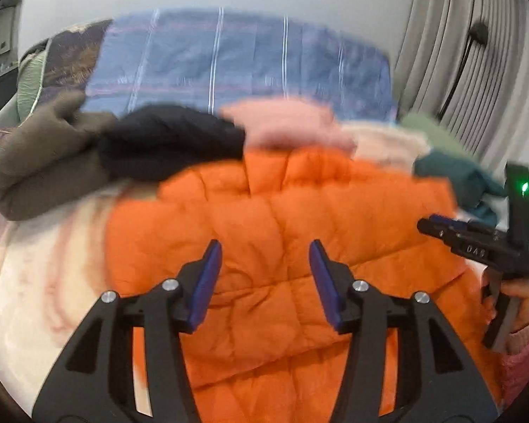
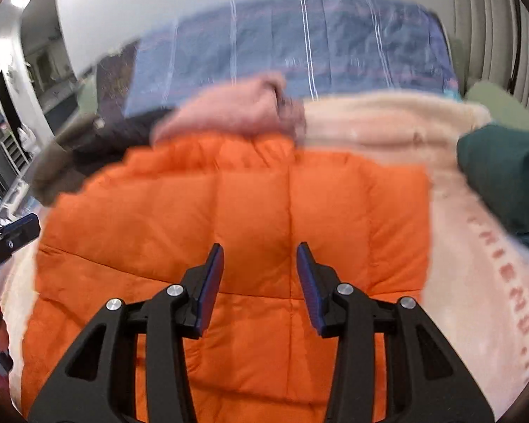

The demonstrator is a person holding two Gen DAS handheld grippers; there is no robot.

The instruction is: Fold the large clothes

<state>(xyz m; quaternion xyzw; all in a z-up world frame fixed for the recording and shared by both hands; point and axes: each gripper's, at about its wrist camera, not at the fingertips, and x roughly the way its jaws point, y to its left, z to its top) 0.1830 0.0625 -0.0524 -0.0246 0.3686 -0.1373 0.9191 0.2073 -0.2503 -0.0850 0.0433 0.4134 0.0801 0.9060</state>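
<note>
An orange quilted puffer jacket (image 1: 282, 218) lies spread on a cream blanket, and fills the middle of the right wrist view (image 2: 229, 211) too. My left gripper (image 1: 264, 250) is open and empty, hovering just above the jacket. My right gripper (image 2: 259, 252) is open and empty over the jacket's middle seam. The right gripper also shows at the right edge of the left wrist view (image 1: 476, 243). The left gripper shows at the left edge of the right wrist view (image 2: 10, 239).
Beyond the jacket lie a black garment (image 1: 169, 141), a brown one (image 1: 42, 162), a pink one (image 2: 225, 112) and a dark green one (image 2: 508, 179). The cream blanket (image 2: 476, 246) covers the bed. A blue striped cover (image 1: 236, 60) lies behind. Curtains (image 1: 458, 35) hang at right.
</note>
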